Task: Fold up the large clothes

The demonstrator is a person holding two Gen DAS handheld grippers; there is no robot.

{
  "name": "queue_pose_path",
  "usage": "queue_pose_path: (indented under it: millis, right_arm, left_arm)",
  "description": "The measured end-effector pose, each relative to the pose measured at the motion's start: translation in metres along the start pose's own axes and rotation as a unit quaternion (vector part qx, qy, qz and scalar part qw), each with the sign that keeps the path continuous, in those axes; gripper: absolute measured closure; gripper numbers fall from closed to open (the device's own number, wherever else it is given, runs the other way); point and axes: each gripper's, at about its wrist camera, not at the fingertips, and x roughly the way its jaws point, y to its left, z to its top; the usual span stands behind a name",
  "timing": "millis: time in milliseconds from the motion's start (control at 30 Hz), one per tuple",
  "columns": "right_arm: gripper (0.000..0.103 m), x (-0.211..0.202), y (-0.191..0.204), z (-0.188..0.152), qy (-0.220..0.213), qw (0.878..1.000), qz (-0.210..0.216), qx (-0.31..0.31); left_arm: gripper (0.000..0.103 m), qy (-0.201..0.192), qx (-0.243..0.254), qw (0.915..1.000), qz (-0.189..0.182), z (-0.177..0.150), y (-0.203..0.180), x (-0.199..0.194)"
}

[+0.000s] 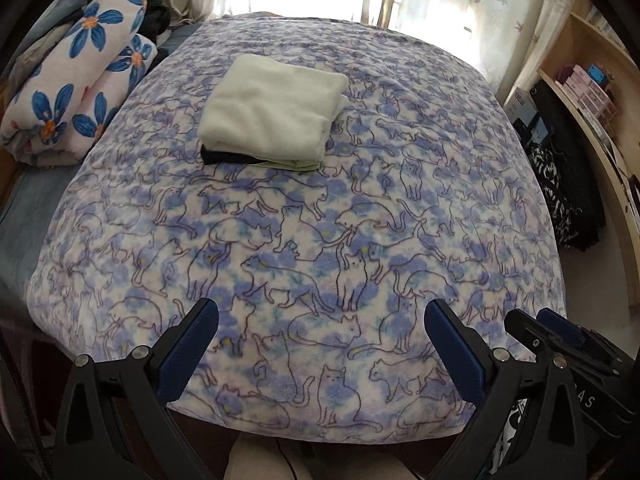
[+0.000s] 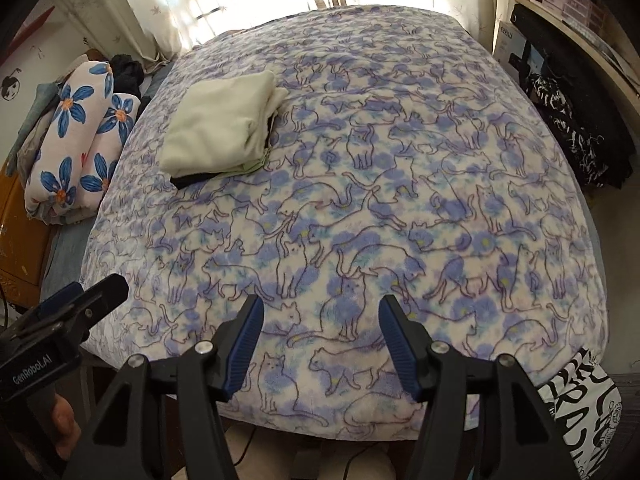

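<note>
Cream folded stack (image 1: 272, 108) lies long-axis away on the bed; both grippers released.

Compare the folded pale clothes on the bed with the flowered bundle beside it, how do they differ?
The folded pale stack is plain cream, flat and squared; the flowered bundle is white with big blue flowers, rolled and bulky. The stack lies on the cat-print blanket; the bundle sits off its left edge. Neither is held.

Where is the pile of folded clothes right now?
The folded pile sits on the cat-print blanket, toward its far left part in both wrist views. The rolled flower-print blanket lies just beyond the bed's left edge.
</note>
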Motion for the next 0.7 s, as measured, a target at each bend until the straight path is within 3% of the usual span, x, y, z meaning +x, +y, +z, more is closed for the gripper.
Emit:
queue_pose_path:
  millis: [300, 700]
  right_arm:
    - [0.043, -0.022, 0.011, 0.005, -0.032, 0.999, 0.012, -0.021]
    - [0.043, -0.03, 0.01, 0.008, -0.04, 0.999, 0.012, -0.024]
  left_arm:
    - [0.001, -0.018, 0.002, 0.9998, 0.006, -0.004, -0.012, -0.017]
    - [0.001, -0.024, 0.017, 0.9996, 0.007, -0.002, -0.027, -0.021]
